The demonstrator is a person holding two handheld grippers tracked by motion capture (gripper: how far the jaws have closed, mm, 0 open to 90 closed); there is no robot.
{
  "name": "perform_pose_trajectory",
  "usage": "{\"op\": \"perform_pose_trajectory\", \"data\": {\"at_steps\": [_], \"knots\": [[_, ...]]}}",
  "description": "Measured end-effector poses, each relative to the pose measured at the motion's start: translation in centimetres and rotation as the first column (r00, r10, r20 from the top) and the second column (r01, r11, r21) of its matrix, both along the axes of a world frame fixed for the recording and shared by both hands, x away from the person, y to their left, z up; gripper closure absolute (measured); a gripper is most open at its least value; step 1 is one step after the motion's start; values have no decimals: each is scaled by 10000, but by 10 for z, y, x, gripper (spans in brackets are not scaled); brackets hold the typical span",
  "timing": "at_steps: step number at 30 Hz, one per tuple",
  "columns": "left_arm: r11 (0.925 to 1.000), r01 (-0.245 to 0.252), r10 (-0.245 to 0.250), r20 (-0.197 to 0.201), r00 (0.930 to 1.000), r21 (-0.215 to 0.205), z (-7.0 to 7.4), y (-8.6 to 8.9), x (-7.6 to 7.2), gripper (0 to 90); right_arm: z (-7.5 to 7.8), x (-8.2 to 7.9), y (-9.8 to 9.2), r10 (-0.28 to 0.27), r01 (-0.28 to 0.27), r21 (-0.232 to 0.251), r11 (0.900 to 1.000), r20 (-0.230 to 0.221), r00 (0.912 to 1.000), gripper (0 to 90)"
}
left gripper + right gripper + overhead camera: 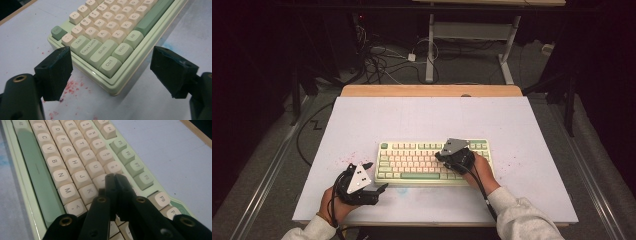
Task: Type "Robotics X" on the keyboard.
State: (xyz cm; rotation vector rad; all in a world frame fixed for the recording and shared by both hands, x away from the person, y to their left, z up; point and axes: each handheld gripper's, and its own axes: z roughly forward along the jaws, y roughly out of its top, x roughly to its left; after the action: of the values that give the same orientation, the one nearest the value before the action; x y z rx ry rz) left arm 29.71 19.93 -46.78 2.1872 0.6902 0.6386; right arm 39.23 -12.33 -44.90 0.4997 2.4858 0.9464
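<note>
Tabletop (422, 120), a pale lavender-white sheet over a wooden board whose bare strip (432, 90) shows along the far edge at 12 o'clock, fills the middle of the high view. Red speckles (346, 159) stain the sheet just left of the keyboard, and a faint blue smear lies near the front edge. Beyond the table the room is dark: grey floor, a tangle of cables (382, 62) at 11 o'clock, and the white legs of another desk (472, 45) at 12 to 1 o'clock.

The mint-green and cream keyboard (433, 161) sits toward the near half of the sheet, slightly right of centre, square to the edges. Wide bare surface lies behind it, and open strips run at 3 and 9 o'clock; the front margin is narrow.

The left gripper (378, 176) rests off the keyboard's near-left corner at 7 o'clock, its jaws spread wide with nothing between them, pointed at the Ctrl corner (110, 63). The right gripper (441, 154) hangs over the keyboard's right half, jaws pressed together, tips just above the keys beside the U key (95, 167); contact I cannot tell.
</note>
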Motion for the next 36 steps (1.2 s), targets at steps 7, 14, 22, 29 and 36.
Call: {"op": "perform_pose_trajectory", "data": {"at_steps": [7,14,22,29,36], "knots": [[10000,21,-21,-2,10000,85,0,-1,0,173,0,0,5,-65,53,-613,9981,-195,9998,898],[9999,-30,29,99,9999,106,0,0,-1,173,5,-3,0,-45,44,-72,10000,-49,10000,898],[9998,-10,9,49,10000,173,-1,-2,0,173,14,-12,-5,0,-8,521,9986,167,9999,897],[9998,37,-38,52,10000,208,-1,-2,0,177,21,-19,-11,-28,5,915,9958,255,9997,893],[9999,49,-50,75,10000,92,1,0,0,178,27,-25,-17,-29,-14,1189,9929,361,9993,886]]}}
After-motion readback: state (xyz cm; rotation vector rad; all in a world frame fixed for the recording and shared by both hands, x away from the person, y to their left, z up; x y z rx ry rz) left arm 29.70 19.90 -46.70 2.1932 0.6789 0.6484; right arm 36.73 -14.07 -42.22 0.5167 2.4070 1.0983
